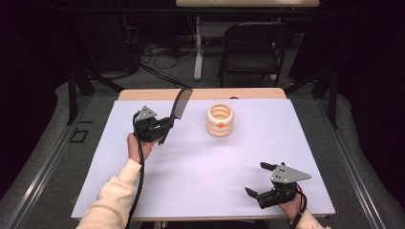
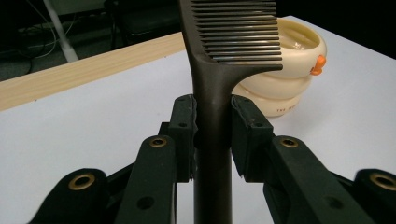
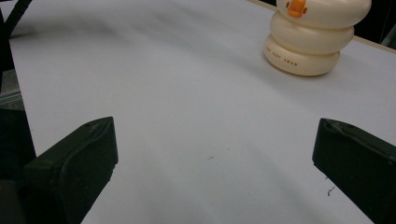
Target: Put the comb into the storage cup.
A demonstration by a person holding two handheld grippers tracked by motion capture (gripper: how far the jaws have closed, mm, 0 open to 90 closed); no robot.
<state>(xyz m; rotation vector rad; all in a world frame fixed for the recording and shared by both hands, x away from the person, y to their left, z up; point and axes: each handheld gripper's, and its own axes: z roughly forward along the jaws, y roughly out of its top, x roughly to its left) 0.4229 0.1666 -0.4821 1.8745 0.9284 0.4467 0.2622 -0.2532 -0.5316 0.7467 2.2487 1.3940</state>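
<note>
The left gripper (image 2: 212, 135) has its jaws clamped on the handle of a long black plastic comb (image 2: 219, 70), teeth end raised and pointing away toward the table's far edge, its long axis running steeply upward. The holding hand (image 1: 138, 145) hovers left of the cream ribbed round holder (image 1: 220, 120). The right gripper (image 1: 260, 179) rests near the white table's (image 1: 200, 176) front edge, jaws spread wide and holding nothing.

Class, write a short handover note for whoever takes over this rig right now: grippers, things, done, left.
Left gripper: shut on the black comb at its handle, teeth end raised, held over the white table.
Right gripper: open, holding nothing, low at the near right.
Cream ringed holder: upright, far centre, nothing visible inside.
Done: comb picked up.
Left, probably: stand the comb in the holder.
</note>
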